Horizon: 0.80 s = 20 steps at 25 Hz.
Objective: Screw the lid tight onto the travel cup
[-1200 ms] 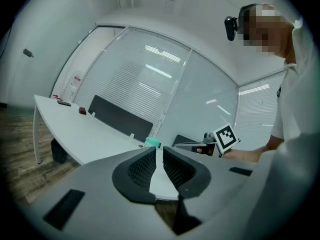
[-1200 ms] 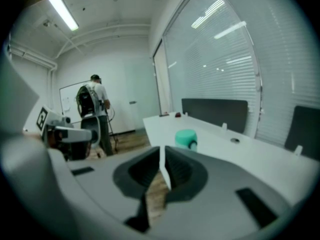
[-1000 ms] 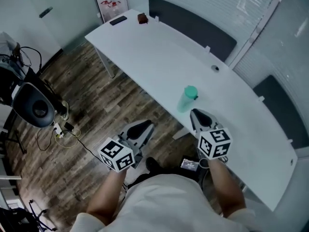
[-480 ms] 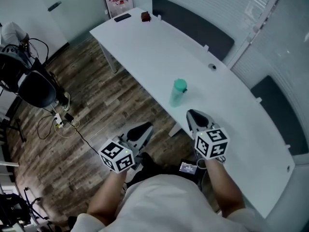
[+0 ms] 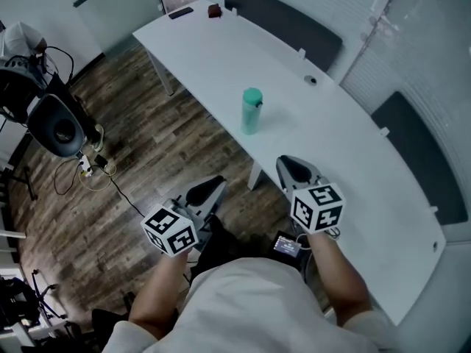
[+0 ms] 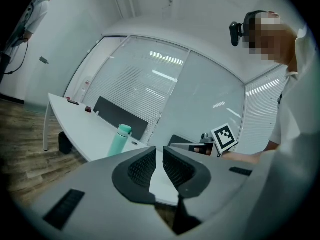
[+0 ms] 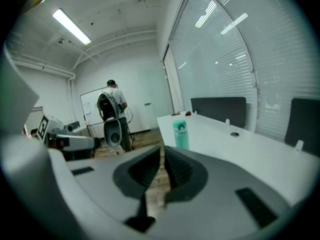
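One cup [image 5: 252,110], mint green, stands on the white worktop [image 5: 324,138] close to its near edge, with bare surface all round it. It is upright: its long axis runs vertical, base on the worktop and mouth upward. One lid [image 5: 252,95] of the same green sits on top; whether it is screwed tight cannot be told.

There are two claws, both well apart from the cup and nearer the person. The left claw [image 5: 208,191] is over the wooden floor [image 5: 140,145], off the worktop's edge, closed with nothing between its jaws. The right claw [image 5: 288,168] is at the worktop's near edge, its jaws drawn together to a thin slit, holding nothing.

Along the worktop's far side stand two dark panels [image 5: 283,22], and one round grommet [image 5: 310,80] sits beyond the cup. At the far end lie one small brown block [image 5: 214,10] and one flat dark slab [image 5: 180,12]. One dark chair [image 5: 55,123] stands on the floor to the left.
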### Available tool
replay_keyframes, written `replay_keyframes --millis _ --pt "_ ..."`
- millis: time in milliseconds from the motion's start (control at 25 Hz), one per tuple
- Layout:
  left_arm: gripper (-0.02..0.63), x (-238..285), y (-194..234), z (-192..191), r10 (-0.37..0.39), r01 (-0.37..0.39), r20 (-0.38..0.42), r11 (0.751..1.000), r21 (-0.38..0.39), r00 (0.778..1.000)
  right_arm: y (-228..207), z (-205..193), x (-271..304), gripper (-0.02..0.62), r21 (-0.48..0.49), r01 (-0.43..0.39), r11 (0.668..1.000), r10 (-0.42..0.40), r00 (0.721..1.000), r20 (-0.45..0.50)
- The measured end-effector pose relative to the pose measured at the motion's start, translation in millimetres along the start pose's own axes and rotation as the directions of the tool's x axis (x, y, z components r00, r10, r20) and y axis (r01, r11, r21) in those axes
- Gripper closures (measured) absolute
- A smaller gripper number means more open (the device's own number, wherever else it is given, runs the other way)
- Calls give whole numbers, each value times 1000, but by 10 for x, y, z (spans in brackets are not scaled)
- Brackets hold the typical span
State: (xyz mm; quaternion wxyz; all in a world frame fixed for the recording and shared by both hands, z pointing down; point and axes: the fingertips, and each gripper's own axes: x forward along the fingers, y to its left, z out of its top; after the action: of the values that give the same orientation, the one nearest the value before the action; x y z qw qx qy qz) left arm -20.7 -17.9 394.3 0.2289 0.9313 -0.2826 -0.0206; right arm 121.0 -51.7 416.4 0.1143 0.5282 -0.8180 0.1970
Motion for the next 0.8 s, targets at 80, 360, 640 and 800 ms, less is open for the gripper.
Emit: replay_keyframes --millis 80,360,640,800 --pt "541 -21 -129 -91 13 -13 7 1000 -4 1000 -10 -63 -105 552 -6 -14 1000 14 1000 2" --pt "541 -315 -464 -314 65 -65 14 998 -8 998 134 -261 -405 552 -21 -60 998 60 998 -13" --pt "541 -451 -686 -342 97 -97 31 995 -2 995 267 -274 -563 552 -37 -102 994 101 995 -6" --pt "543 -537 -695 -327 103 -103 34 995 -1 994 372 -294 -562 552 -37 -112 993 112 994 -5"
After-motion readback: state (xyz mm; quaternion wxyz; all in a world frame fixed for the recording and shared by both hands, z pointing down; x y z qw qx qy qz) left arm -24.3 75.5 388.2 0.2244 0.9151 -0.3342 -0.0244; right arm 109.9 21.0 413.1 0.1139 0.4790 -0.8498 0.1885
